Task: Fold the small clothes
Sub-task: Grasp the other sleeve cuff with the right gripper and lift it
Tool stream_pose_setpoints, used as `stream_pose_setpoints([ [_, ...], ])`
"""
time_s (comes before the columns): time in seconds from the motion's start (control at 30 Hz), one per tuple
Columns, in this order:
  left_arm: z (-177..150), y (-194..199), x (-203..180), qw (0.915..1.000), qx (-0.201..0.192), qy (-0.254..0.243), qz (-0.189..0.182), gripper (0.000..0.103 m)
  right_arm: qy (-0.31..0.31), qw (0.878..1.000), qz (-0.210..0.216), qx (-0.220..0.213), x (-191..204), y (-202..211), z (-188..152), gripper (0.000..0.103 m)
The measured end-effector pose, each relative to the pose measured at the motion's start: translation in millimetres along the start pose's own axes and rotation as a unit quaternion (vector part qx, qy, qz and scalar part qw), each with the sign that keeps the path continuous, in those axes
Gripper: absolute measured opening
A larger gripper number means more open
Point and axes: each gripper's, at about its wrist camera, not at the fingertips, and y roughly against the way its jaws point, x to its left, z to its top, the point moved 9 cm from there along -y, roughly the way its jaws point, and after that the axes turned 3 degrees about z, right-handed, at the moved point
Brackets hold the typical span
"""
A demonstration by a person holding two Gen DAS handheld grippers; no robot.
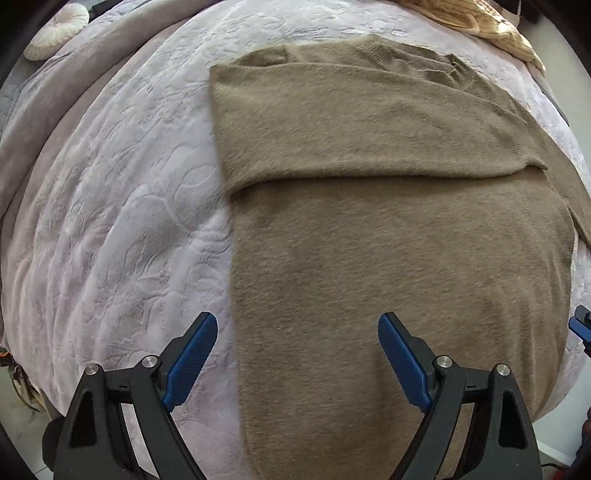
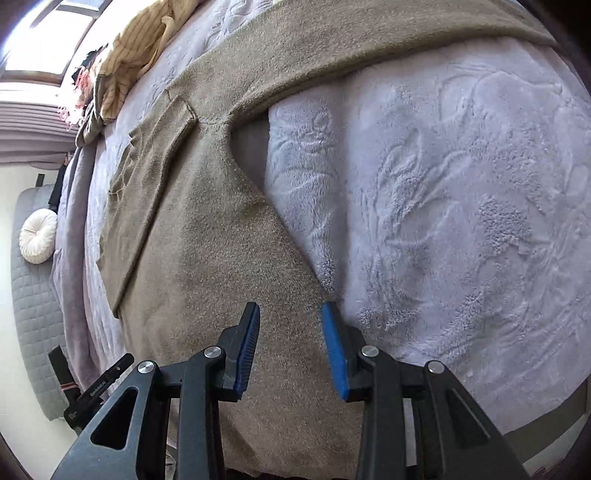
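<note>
Directly below my left gripper point(image 1: 297, 325), through its own camera, I see a fuzzy olive-brown knit sweater point(image 1: 388, 229) lying flat on a pale lilac embossed plush bedspread point(image 1: 122, 206); one sleeve is folded across the chest. That gripper's jaws stand wide apart with nothing between the blue pads, one pad over the bedspread and the other over the sweater's lower body. A cream ribbed knit garment point(image 1: 491, 26) sits crumpled at the far edge of the bed, and a round white tufted cushion point(image 1: 57, 29) lies at the upper left. Over on the right wrist view, my right gripper point(image 2: 290, 308) hangs above the sweater point(image 2: 221, 236) near its side edge, where the bedspread point(image 2: 461, 206) begins; its jaws are partly open and hold nothing. The other sleeve stretches away across the top of this view. The cream garment point(image 2: 133, 48) and the cushion point(image 2: 37, 236) show at the left.
</note>
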Motion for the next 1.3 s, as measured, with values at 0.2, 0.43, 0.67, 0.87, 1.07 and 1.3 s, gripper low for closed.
stream_pose_setpoints([
  [0.2,54,15,-76,0.9986,-0.04,-0.031,-0.018,0.089,0.002,0.996,0.077,-0.036,25,13,42,0.041],
  [0.43,122,3,-137,0.9974,-0.067,-0.023,-0.012,0.089,0.007,0.987,0.158,-0.032,102,-50,123,0.041],
  [0.67,128,-24,-138,0.9987,-0.049,-0.01,-0.005,0.089,0.005,0.993,0.109,-0.032,113,-84,145,0.006],
  [0.87,120,-39,-140,0.9997,-0.022,-0.013,0.001,0.089,-0.005,0.994,0.112,-0.009,99,-89,142,0.007],
  [1.07,112,-27,-146,0.9994,-0.016,-0.029,0.003,0.089,0.002,0.99,0.137,-0.004,95,-61,127,0.012],
  [1.3,96,-13,-179,0.999,-0.009,-0.044,-0.004,0.089,-0.032,0.989,0.142,-0.009,52,-26,102,0.019],
])
